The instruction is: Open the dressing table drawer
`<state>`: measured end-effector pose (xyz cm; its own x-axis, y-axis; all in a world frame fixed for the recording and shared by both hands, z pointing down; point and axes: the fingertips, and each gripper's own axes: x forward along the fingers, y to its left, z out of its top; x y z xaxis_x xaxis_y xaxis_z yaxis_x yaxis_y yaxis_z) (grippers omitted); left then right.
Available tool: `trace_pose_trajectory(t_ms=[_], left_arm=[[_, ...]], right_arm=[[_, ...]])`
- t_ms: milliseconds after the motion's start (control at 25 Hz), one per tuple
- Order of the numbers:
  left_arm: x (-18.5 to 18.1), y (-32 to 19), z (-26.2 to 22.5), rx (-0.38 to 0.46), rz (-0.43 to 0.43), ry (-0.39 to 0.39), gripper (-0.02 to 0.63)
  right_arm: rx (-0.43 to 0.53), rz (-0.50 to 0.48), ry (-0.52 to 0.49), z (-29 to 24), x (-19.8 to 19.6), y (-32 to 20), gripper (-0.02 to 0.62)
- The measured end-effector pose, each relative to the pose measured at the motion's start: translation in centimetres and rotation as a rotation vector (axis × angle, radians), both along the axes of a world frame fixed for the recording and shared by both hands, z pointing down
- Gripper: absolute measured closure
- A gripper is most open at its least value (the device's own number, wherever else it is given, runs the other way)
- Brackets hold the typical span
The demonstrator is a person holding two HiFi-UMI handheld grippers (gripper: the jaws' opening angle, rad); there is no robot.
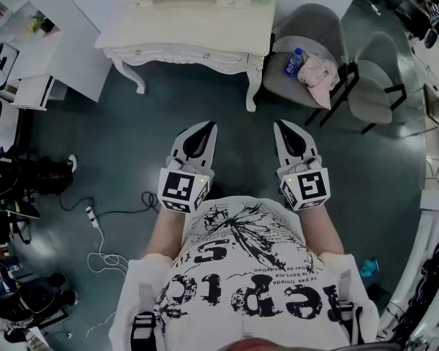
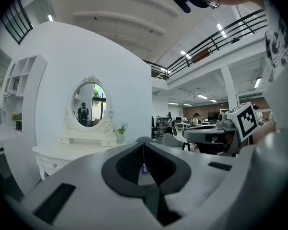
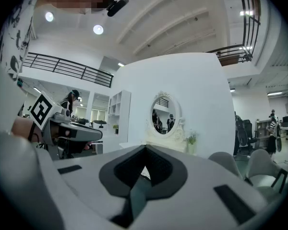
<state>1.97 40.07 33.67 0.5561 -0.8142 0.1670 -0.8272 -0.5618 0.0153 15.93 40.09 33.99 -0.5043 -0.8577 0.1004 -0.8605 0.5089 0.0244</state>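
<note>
While the person stands well back from the dressing table (image 1: 186, 28) at 12 o'clock, both claws are held about level at waist height and aimed at it. I judge this a ready pose ahead of the approach. The left claw (image 1: 203, 131) has its jaws pressed together with nothing between them. The right claw (image 1: 285, 130) is the same, its tips meeting in a thin line. Carrying them closed makes sense this far out, since nothing is within reach.

The drawer (image 1: 183, 53) sits under the surface, shut flush, with a small knob (image 2: 54, 165) on its front. Open floor (image 1: 205, 93) lies between it and the claws, so the task looks not yet begun. A claw would have to part before taking that knob.

The marker cubes (image 1: 181, 187) bear only black-and-white squares, no words. The shirt (image 1: 241, 269) carries large black letters, upside down and not surely readable. At 1 o'clock a bottle (image 1: 293, 63) lies on a grey chair (image 1: 307, 28) beside a pink cloth (image 1: 318, 75). Its blue label is too small to read.
</note>
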Motion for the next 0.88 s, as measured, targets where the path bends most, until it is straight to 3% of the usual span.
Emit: trace_pose_trajectory(t_ms=[240,560,880], left_arm=[[-0.1,-0.6,0.3,-0.004,0.009,0.005,0.586],[-0.9,-2.6,2.0,-0.046,0.025,0.030,0.586],[-5.6,-7.9,3.1,-0.069,0.030,0.049,0.586]], right_arm=[[-0.003,-0.024,0.020,0.4,-0.7,-0.4,0.578],[-0.037,0.052,-0.007,1.6,-0.7,-2.2,0.578],[-0.064,0.095,-0.006,2.8,-4.8,-7.7,0.578]])
